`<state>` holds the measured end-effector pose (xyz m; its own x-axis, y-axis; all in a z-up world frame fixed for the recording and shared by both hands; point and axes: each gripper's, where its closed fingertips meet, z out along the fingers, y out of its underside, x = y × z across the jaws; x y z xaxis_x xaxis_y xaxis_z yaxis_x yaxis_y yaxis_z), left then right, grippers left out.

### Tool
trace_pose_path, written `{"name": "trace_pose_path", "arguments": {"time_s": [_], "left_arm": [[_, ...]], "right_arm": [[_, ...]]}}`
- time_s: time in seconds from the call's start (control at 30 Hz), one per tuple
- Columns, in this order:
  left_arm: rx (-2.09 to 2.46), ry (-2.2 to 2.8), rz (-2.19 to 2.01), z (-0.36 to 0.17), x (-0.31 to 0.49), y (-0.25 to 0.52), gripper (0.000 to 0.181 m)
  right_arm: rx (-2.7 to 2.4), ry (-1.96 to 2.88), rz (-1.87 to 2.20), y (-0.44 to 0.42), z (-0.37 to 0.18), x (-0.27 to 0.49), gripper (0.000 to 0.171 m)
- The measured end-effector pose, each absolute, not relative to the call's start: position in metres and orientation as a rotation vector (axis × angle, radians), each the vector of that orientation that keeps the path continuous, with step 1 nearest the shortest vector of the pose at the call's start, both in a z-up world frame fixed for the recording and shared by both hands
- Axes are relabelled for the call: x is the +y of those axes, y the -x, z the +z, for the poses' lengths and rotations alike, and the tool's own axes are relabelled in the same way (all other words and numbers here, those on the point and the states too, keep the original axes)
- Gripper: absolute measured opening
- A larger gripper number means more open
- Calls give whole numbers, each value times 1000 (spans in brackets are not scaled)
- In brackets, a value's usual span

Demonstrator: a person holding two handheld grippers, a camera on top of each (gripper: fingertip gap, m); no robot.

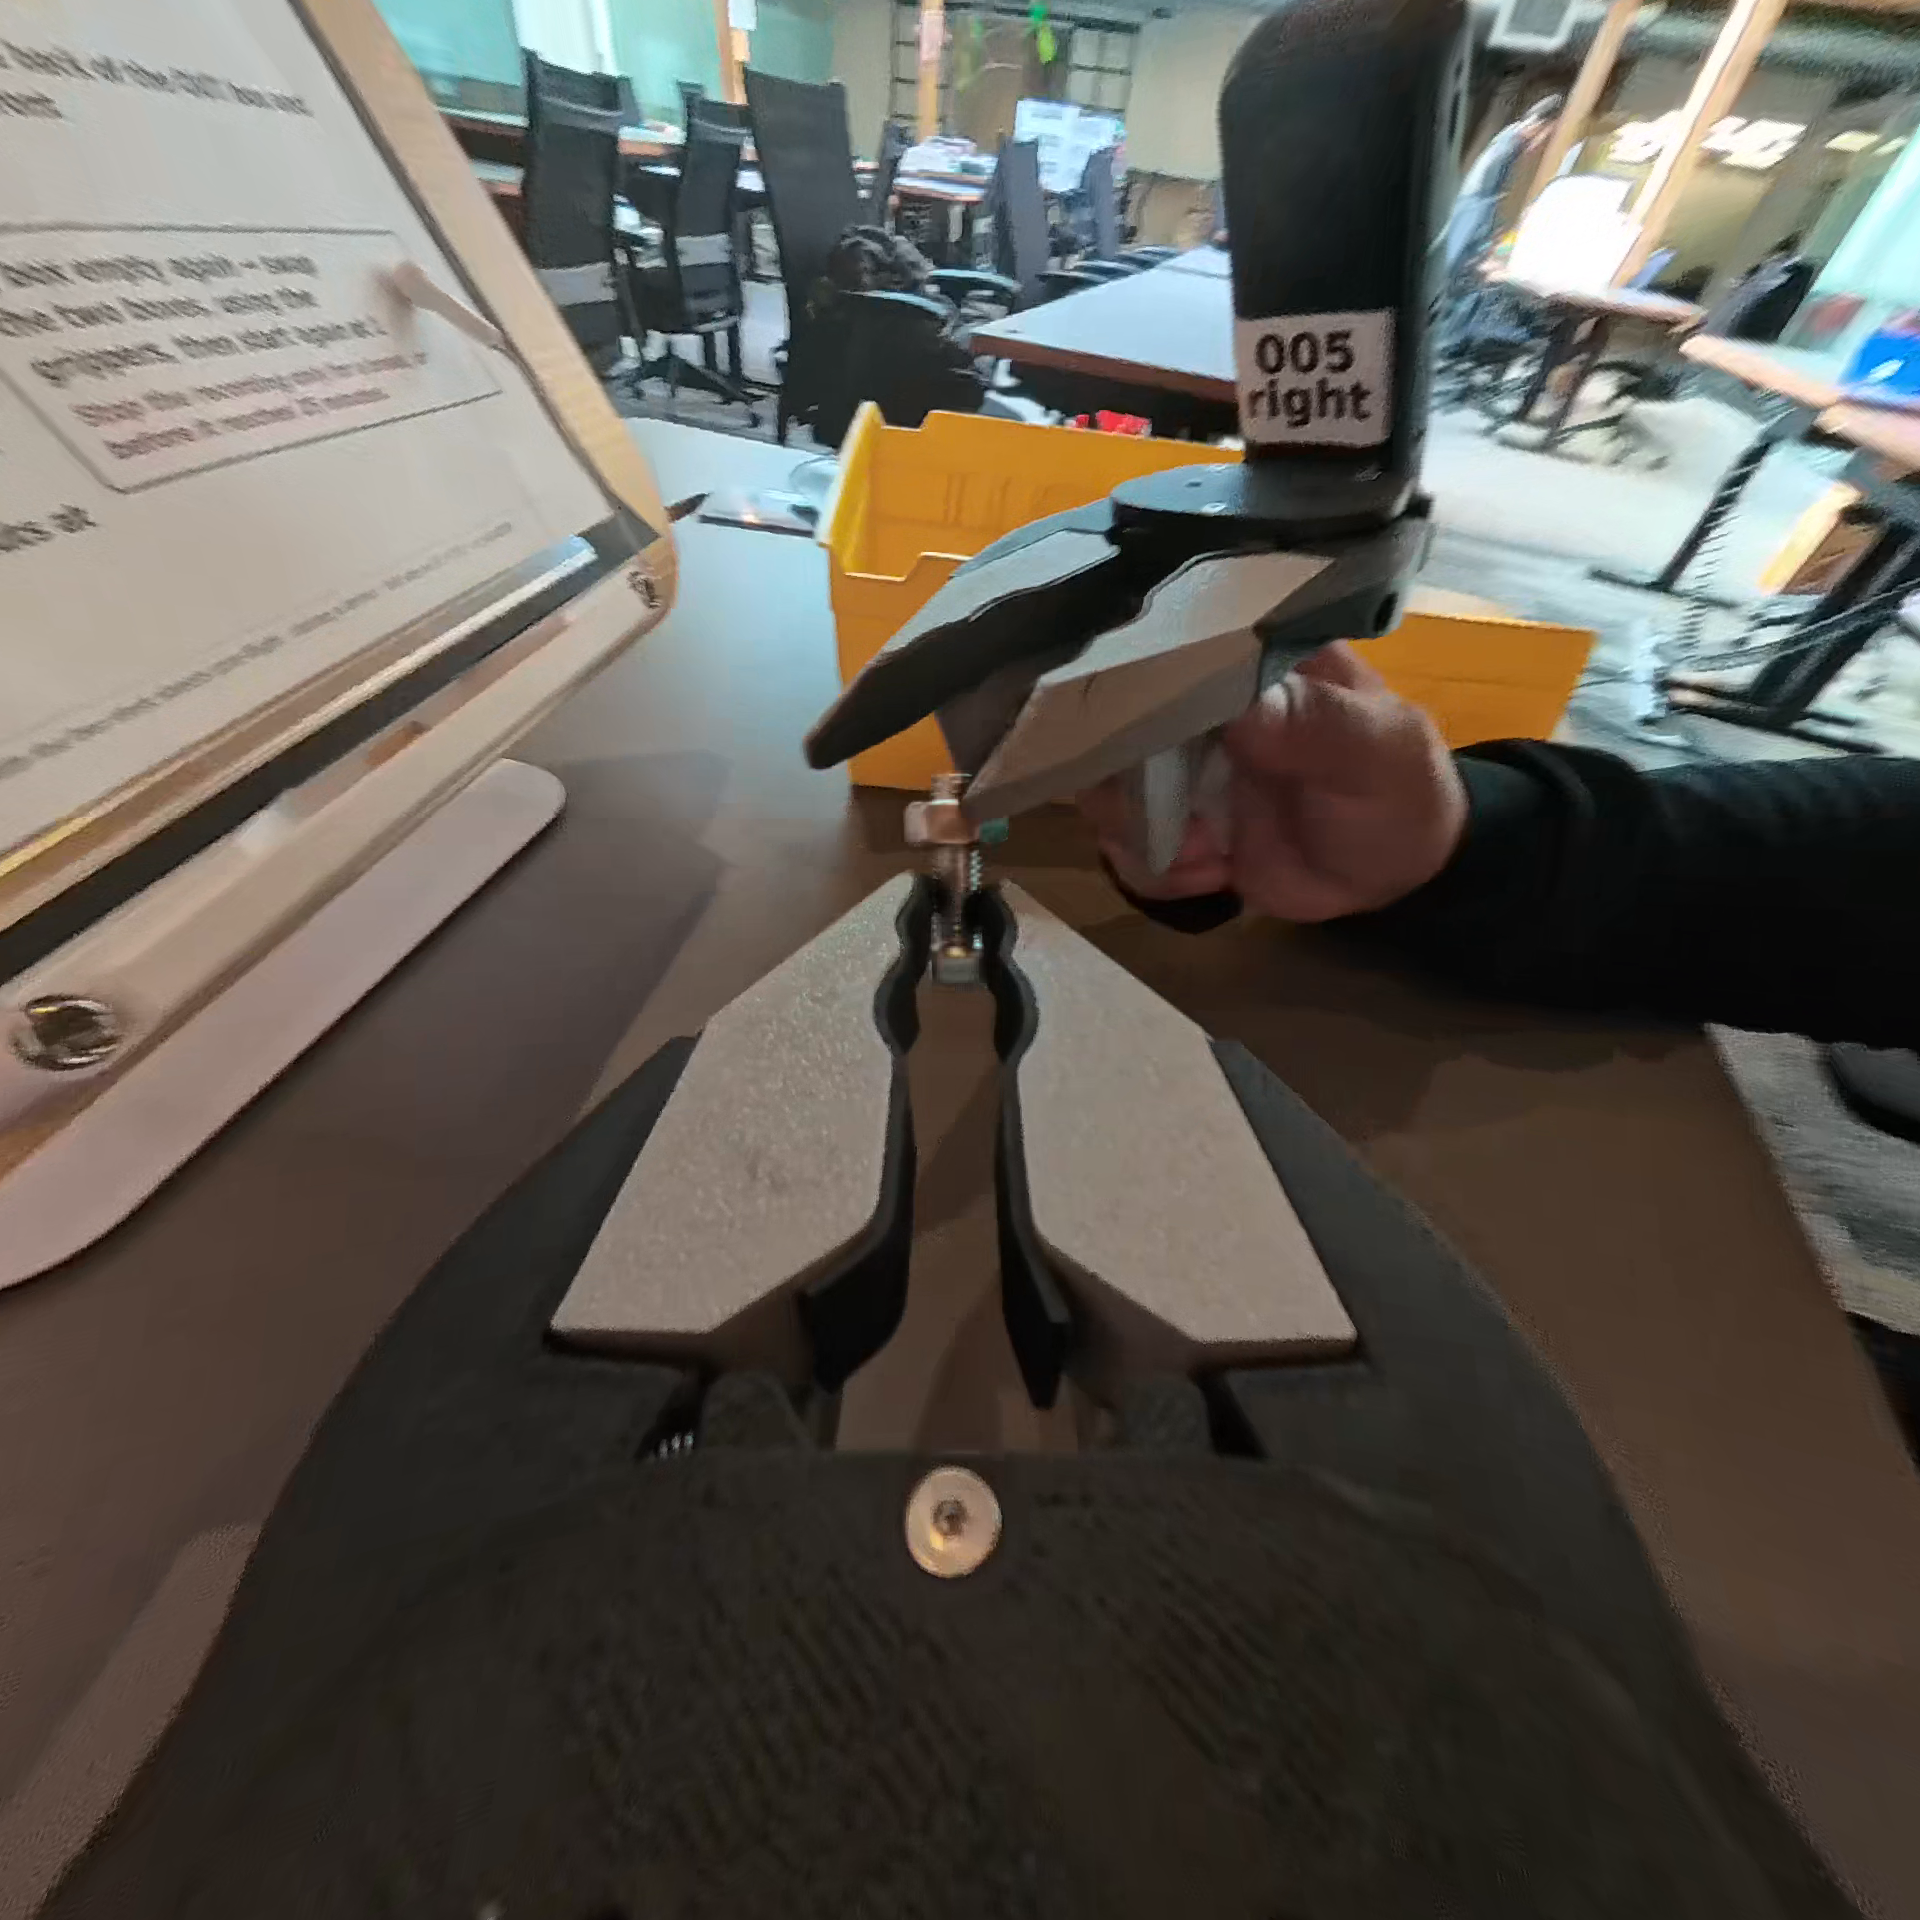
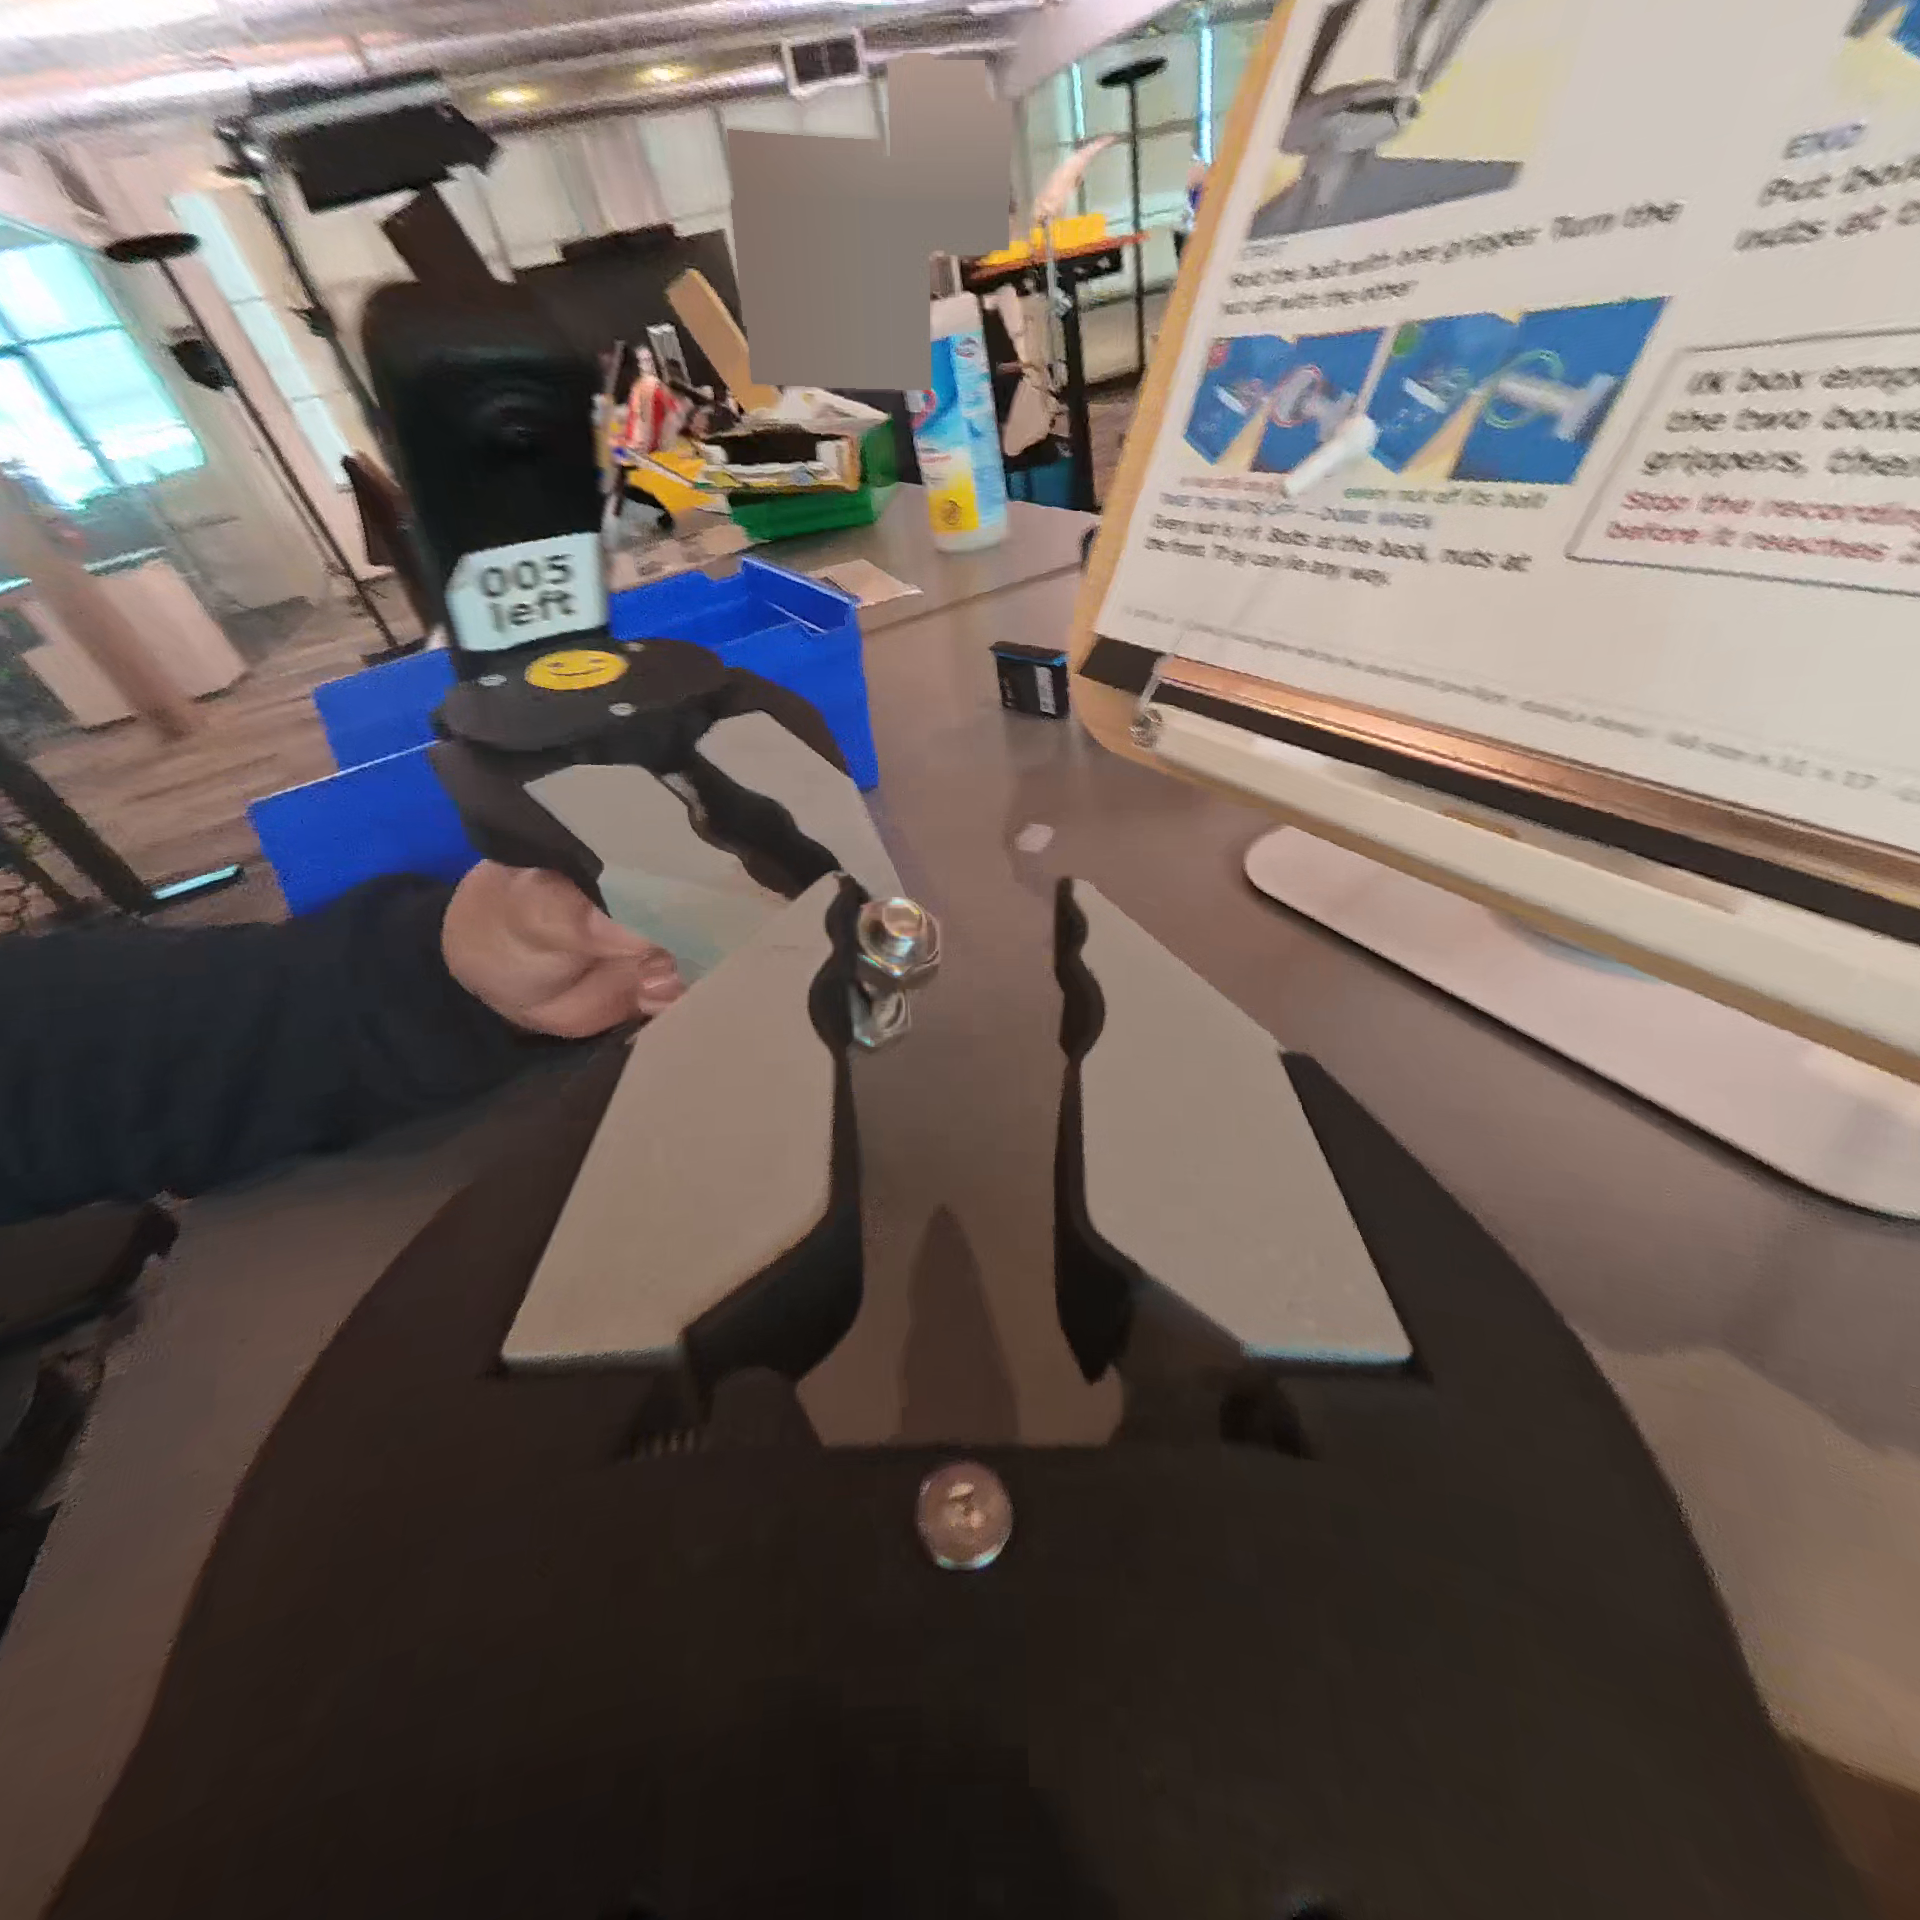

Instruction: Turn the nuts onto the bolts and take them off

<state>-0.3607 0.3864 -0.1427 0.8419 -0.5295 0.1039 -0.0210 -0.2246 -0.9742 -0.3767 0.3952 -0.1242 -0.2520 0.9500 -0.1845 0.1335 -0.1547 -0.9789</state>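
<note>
A silver bolt (image 1: 956, 935) stands upright over the dark table, and my left gripper (image 1: 954, 914) is shut on its lower part. A silver nut (image 1: 938, 821) sits on the thread just above the left fingertips. My right gripper (image 1: 899, 779) reaches in from the upper right with one fingertip against the nut. In the right wrist view my right gripper (image 2: 956, 904) is open with a wide gap. There the nut (image 2: 896, 933) and bolt (image 2: 878, 1013) lie against its left finger, clear of the right finger.
A yellow bin (image 1: 1039, 499) stands behind the bolt and a blue bin (image 2: 748, 644) behind the left gripper. An instruction sheet on a stand (image 2: 1558, 416) is close beside both grippers. A small black block (image 2: 1029, 675) and a wipes canister (image 2: 966, 436) stand farther back. My two grippers' fingertips are within a few centimetres of each other.
</note>
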Motion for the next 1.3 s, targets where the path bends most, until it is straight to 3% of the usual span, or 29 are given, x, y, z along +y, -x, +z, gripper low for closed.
{"name": "trace_pose_path", "arguments": {"time_s": [0.13,0.4,0.47,0.73,0.87,0.9,0.93,1.3], "left_arm": [[306,1691,-538,-128,386,380,7],[343,1676,-527,-124,383,371,7],[330,1621,-588,-113,378,374,7],[377,1690,-537,-128,383,364,7],[366,1657,-525,-117,378,367,7],[341,1644,-531,-113,377,375,7],[313,1633,-547,-111,375,382,7],[345,1688,-495,-127,384,368,7]], "right_arm": [[-1387,1321,1381,370,-127,411,28],[-1371,1320,1575,379,-123,392,38],[-1321,1435,1483,378,-134,414,18],[-1342,1219,1714,371,-100,381,42],[-1360,1270,1582,374,-112,389,37],[-1346,1314,1555,374,-118,397,26],[-1337,1330,1561,373,-121,401,24],[-1331,1226,1712,379,-103,372,38]]}}
